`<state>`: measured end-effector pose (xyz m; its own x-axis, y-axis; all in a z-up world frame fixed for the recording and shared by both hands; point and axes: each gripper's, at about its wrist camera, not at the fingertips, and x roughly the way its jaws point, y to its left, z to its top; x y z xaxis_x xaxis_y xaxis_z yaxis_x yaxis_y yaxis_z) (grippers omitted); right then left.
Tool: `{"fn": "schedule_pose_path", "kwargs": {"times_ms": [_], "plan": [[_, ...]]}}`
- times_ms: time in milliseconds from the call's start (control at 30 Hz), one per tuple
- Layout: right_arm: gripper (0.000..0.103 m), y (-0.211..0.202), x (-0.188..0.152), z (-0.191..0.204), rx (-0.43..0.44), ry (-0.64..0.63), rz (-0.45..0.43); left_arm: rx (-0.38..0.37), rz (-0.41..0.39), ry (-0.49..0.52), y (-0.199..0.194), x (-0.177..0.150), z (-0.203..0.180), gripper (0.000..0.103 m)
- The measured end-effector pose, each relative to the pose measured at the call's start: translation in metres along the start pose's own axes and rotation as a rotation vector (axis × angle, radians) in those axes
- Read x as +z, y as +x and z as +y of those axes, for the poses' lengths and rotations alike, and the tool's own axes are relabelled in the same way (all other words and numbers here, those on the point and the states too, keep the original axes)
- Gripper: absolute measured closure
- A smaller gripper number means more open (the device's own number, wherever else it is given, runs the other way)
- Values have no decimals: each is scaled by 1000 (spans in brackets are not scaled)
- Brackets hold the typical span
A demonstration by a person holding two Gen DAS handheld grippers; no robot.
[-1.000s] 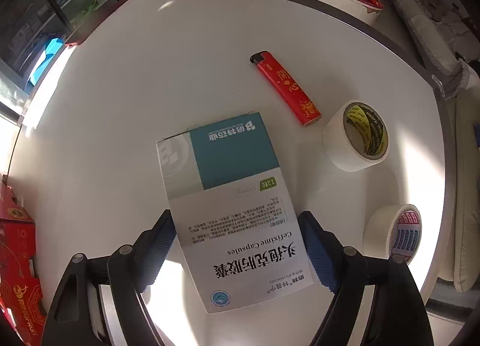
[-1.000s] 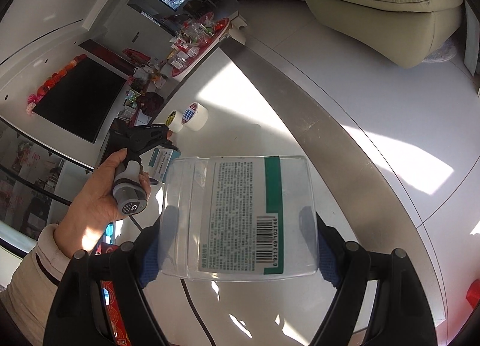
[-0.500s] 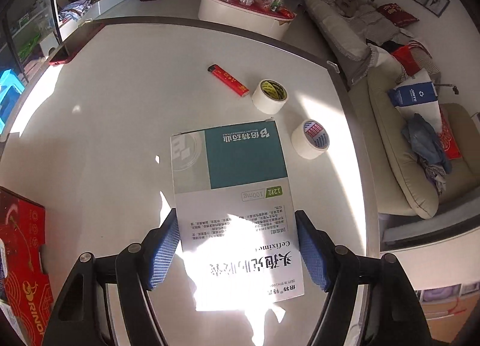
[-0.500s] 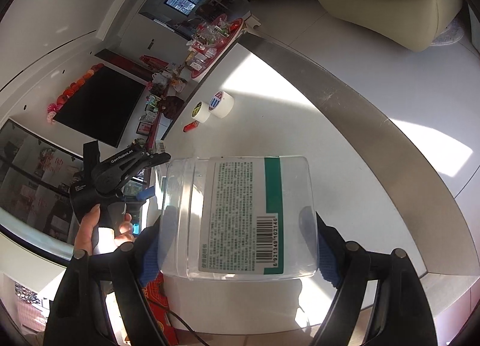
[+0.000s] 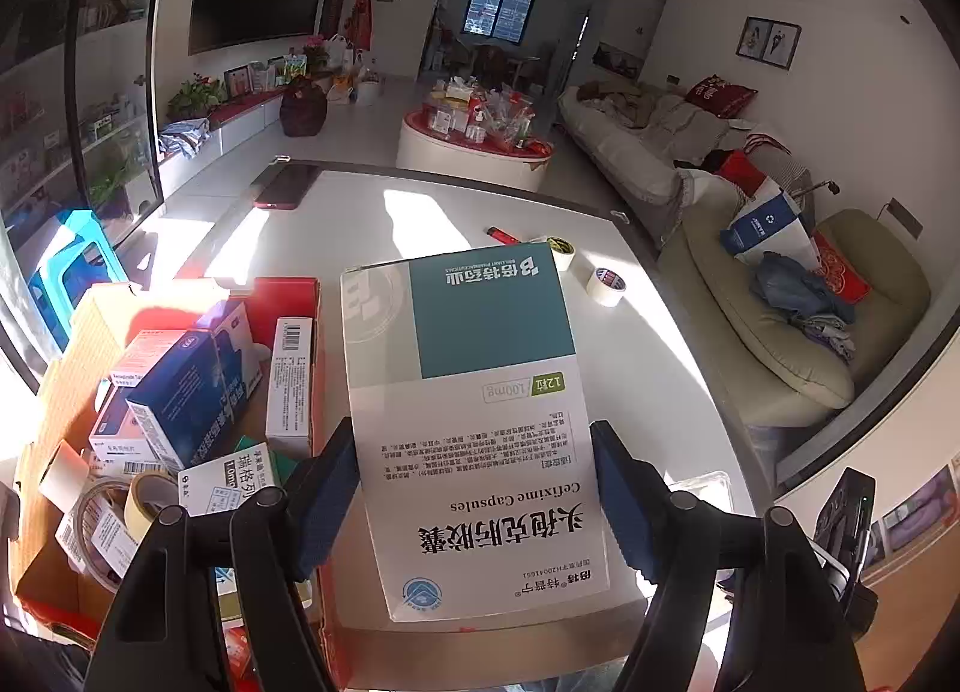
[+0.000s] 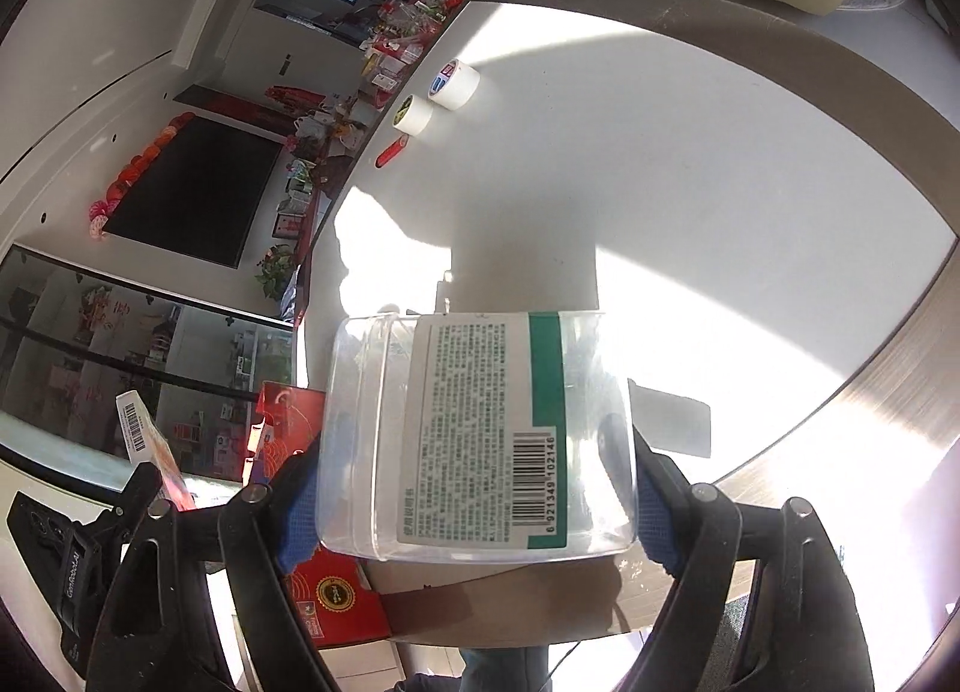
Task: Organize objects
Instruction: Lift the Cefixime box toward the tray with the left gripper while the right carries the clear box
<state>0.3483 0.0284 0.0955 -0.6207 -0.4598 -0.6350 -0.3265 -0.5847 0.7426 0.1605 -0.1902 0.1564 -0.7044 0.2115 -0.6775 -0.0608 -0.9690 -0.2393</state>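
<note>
Right tool (image 6: 474, 503) clamps clear jar (image 6: 474, 440); white table (image 6: 690, 164) beyond

Medicine box (image 5: 474, 422) now beside carton (image 5: 72, 344)

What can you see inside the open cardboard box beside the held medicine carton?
Inside the cardboard box lie a blue carton, a white barcoded carton and tape rolls. Its near corner is hidden by the left gripper, shut on the medicine carton.

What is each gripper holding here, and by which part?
The left gripper holds the white-and-teal Cefixime box by its two long side edges, near the lower end. The right gripper holds the clear plastic container by its opposite side walls.
</note>
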Motion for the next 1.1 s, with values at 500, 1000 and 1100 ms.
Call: {"fn": "schedule_pose_path", "kwargs": {"times_ms": [500, 1000, 1100], "plan": [[21, -30, -36, 40, -68, -100, -36, 26, -159, -85, -59, -34, 56, 24], [21, -11, -38, 26, -102, -65, -1, 144, -251, -70, -66, -41, 77, 24], [21, -14, -39, 26, -99, -65, -12, 128, -280, -60, -71, -42, 77, 24]]}}
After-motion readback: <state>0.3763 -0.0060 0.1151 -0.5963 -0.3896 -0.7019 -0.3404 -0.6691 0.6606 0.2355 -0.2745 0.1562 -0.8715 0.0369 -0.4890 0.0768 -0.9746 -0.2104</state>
